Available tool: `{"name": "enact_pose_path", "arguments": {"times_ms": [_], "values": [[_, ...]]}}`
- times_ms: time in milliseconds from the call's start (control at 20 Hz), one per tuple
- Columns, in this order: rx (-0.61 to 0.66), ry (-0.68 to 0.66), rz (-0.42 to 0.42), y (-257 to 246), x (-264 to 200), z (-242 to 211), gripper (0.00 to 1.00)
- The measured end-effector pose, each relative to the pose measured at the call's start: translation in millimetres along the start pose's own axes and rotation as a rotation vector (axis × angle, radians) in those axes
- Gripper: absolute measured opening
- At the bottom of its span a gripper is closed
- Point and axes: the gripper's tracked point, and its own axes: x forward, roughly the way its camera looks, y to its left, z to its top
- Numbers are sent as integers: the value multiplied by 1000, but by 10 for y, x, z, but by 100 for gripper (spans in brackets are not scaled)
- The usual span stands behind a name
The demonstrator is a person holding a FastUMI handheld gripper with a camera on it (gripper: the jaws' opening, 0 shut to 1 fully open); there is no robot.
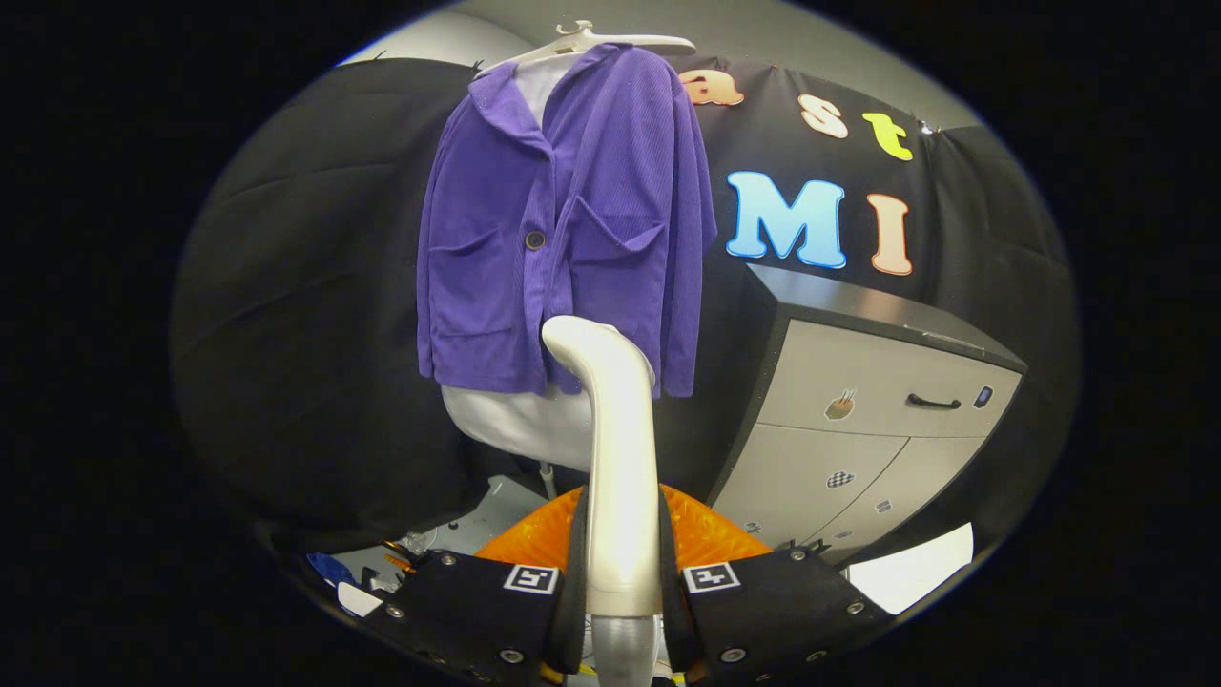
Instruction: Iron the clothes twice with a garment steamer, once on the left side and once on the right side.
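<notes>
The black two-finger claw (622, 582) is closed on the upright cream-white plastic handle of the garment steamer (618, 448), one dark finger (572, 572) pressed against each side of it. Each finger block carries a small square black-and-white marker on top. The claw points forward, with the handle rising between the fingers.

One purple jacket (563, 229) on one white hanger (587, 40) — one dark button (535, 239) visible, two chest pockets. One cream steamer (618, 458), held between two gripper fingers (578, 563) of one gripper (620, 572). One grey cabinet (858, 410) — one black handle (933, 403).
</notes>
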Motion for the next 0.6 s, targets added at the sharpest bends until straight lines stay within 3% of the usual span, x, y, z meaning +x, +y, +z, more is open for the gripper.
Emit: {"name": "enact_pose_path", "arguments": {"times_ms": [600], "values": [[23, -325, 43, 23, -519, 1722, 33]]}}
